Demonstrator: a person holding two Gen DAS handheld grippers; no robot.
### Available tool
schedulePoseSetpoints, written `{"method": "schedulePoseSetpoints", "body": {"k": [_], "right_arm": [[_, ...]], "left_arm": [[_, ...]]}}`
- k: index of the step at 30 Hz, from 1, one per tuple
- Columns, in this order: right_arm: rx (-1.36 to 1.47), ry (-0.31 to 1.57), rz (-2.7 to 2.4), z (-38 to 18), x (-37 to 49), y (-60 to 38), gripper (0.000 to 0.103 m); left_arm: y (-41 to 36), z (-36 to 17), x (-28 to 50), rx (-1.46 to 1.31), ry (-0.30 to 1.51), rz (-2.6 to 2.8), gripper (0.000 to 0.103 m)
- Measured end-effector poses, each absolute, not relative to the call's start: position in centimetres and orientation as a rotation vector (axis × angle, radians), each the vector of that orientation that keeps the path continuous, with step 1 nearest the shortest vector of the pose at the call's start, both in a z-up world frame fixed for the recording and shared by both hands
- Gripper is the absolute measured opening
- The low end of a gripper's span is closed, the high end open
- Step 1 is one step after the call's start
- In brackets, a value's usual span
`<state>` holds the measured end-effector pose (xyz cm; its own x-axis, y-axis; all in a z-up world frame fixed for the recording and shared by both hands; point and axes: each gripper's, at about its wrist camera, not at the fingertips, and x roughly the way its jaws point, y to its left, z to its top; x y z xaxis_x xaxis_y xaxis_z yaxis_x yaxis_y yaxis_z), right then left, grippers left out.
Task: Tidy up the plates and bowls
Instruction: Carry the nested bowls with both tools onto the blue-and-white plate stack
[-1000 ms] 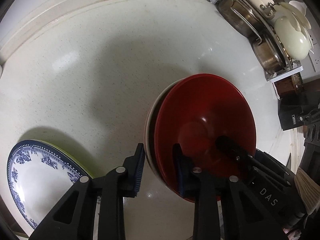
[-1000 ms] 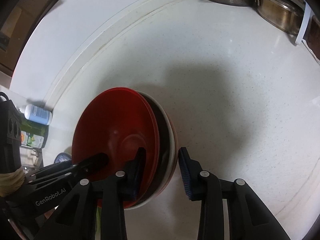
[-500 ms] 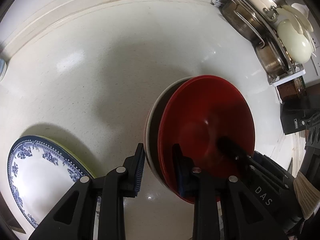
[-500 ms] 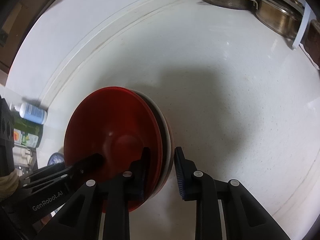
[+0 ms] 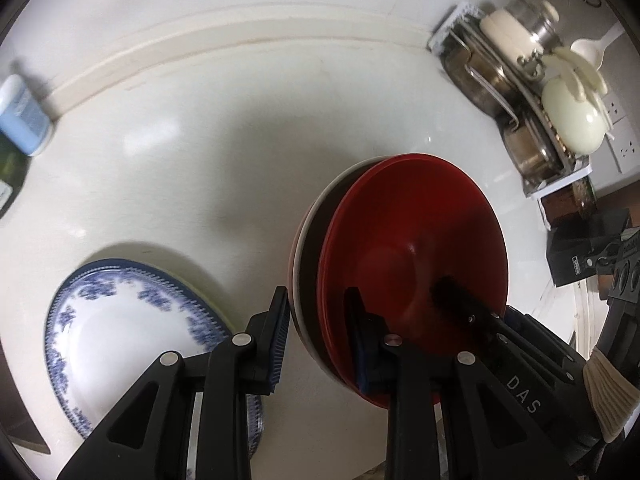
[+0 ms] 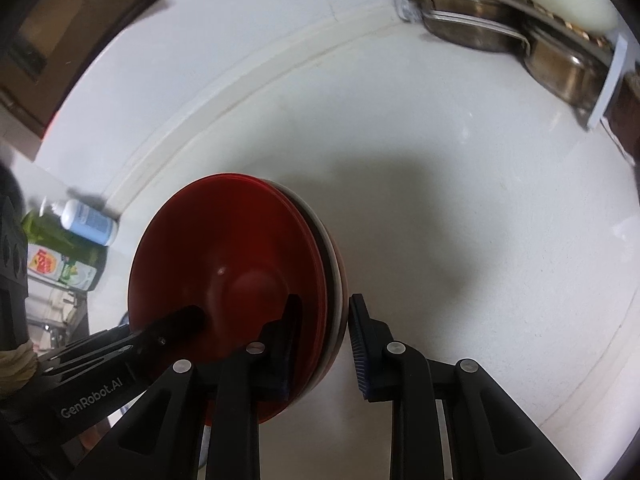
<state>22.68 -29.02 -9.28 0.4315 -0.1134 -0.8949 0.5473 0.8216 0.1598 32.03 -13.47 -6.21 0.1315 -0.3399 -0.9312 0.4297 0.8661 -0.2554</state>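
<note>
Stack of nested bowls (image 5: 416,248), red one on top, gripped on opposite rims by 2 grippers and raised off the white counter (image 5: 200,152); left gripper (image 5: 320,340) narrow, clamped across the stack's near edge; right gripper (image 6: 322,340) just closed narrower, rim between its pads; blue-patterned plate (image 5: 120,340) flat on counter, beside the stack; metal pots in rack (image 5: 500,92) at far corner.
</note>
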Motion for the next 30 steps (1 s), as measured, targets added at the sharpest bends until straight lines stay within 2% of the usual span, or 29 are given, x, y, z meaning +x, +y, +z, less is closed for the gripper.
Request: {"method": "schedulePoseSetpoints", "body": {"k": [13, 30], "right_arm": [[0.373, 1.041, -0.293, -7.3, 24.2, -21.7, 0.025], [0.298, 1.177, -0.118, -10.9, 26.6, -12.2, 0.025]], "left_arm": [[-4.7, -4.2, 31.3, 0.004, 1.270, -0.446, 0.028], [6.4, -6.4, 30.3, -0.077, 1.331, -0.274, 0.027]]}}
